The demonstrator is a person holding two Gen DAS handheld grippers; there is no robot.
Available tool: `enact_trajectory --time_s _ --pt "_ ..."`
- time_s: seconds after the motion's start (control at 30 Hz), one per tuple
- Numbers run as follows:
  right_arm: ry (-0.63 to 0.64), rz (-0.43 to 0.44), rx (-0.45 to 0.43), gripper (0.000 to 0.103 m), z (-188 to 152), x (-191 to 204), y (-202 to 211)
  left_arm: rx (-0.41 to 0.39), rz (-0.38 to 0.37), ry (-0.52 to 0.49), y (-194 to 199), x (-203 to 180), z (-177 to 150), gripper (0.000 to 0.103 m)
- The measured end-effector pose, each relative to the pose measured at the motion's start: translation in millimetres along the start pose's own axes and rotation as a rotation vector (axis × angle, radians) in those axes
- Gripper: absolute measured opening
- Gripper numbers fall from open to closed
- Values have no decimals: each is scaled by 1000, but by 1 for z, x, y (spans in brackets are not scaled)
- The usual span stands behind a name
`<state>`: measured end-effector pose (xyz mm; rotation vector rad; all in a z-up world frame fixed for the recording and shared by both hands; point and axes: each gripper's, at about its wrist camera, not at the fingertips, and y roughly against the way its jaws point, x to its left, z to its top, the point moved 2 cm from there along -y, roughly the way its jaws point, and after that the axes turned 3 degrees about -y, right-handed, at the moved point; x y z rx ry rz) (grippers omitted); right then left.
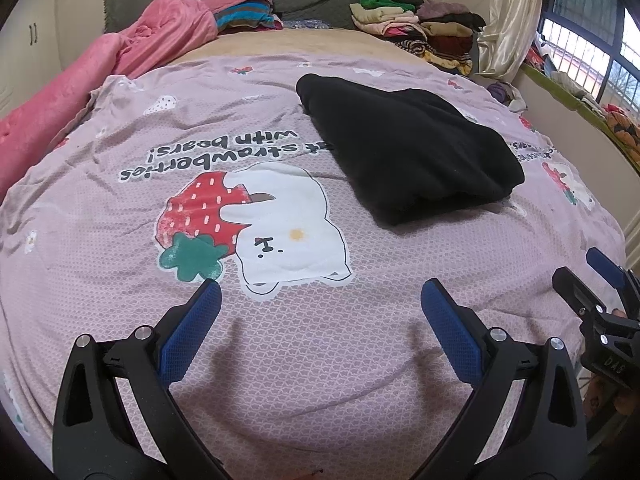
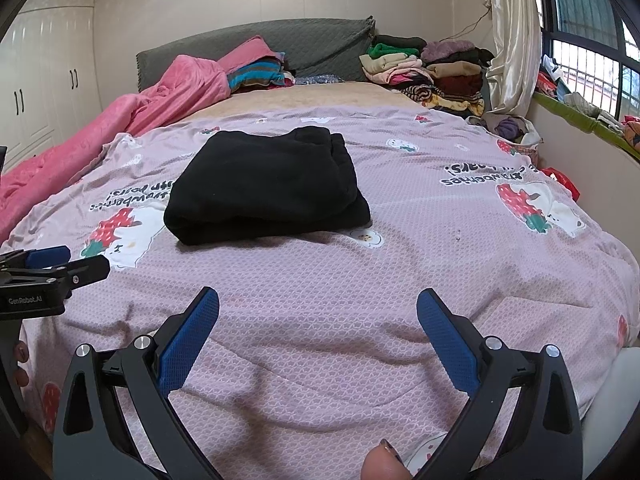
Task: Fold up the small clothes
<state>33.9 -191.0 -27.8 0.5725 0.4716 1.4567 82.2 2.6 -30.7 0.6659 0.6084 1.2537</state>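
Note:
A black garment (image 1: 408,148) (image 2: 266,188) lies folded into a thick rectangle on the lilac strawberry-and-bear bedspread (image 1: 304,344) (image 2: 420,248). My left gripper (image 1: 320,292) hovers open over the bedspread near the bed's front edge, well short of the garment, nothing between its blue pads. My right gripper (image 2: 318,300) is likewise open and empty, nearer than the garment. Each gripper shows at the edge of the other's view: the right one (image 1: 588,280) at right, the left one (image 2: 68,258) at left.
A pink blanket (image 2: 132,112) is bunched along the bed's left side. Stacks of folded clothes (image 2: 432,72) sit at the headboard's right. A curtain (image 2: 512,36) and window ledge run along the right. White wardrobes (image 2: 44,64) stand at left. A fingertip (image 2: 382,462) shows at the bottom.

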Motion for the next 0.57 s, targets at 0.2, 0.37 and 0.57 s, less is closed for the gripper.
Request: enact_trajectory --time_s 0.2,0.37,0.57 --pt "-53 -28 2 99 1 -13 3 12 6 2 -1 -1 -1 93" --pt "-215 -197 -4 99 1 -77 15 43 9 75 -1 27 3 93" --pt "-491 -714 4 99 -37 -259 64 16 149 289 15 167 24 93"
